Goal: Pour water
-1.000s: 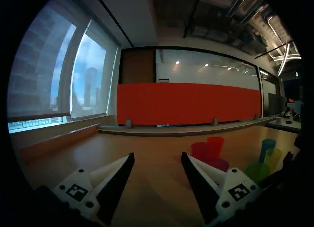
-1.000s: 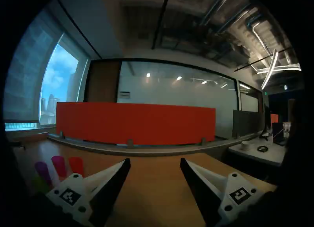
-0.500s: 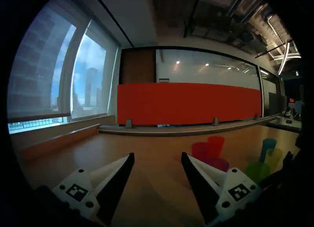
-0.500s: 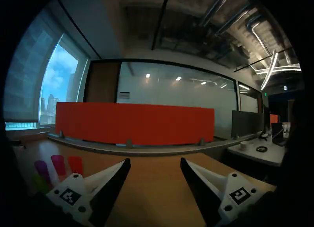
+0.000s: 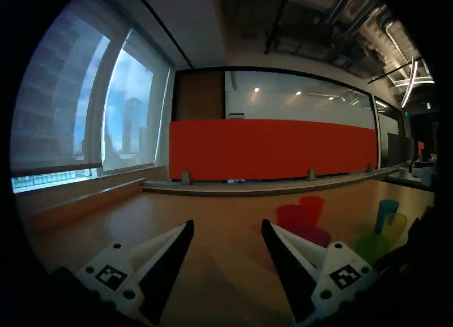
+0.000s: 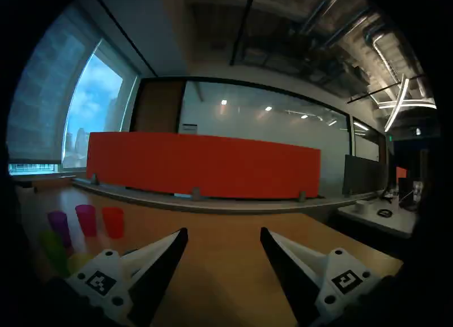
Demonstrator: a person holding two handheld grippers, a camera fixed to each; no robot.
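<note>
Several coloured plastic cups stand on a wooden table [image 5: 226, 214]. In the left gripper view, red cups [image 5: 310, 208] and a magenta cup [image 5: 312, 235] sit just right of my open left gripper [image 5: 226, 228]; a teal cup [image 5: 387, 211], a yellow cup [image 5: 394, 225] and a green cup [image 5: 371, 246] stand farther right. In the right gripper view, a purple cup [image 6: 58, 226], a magenta cup [image 6: 86, 219] and a red cup [image 6: 113, 222] stand at the far left, with a green cup [image 6: 52, 249] nearer. My right gripper [image 6: 223, 233] is open over the bare table [image 6: 226, 270]. Both grippers hold nothing.
A long red partition [image 5: 272, 149] runs along the table's far edge, with glass wall behind. Large windows [image 5: 85, 112] are on the left. Another desk [image 6: 379, 216] with small items stands to the right of the table.
The right gripper view has tilted and shifted, so the cups at its left show higher and fuller. The left gripper has barely moved.
</note>
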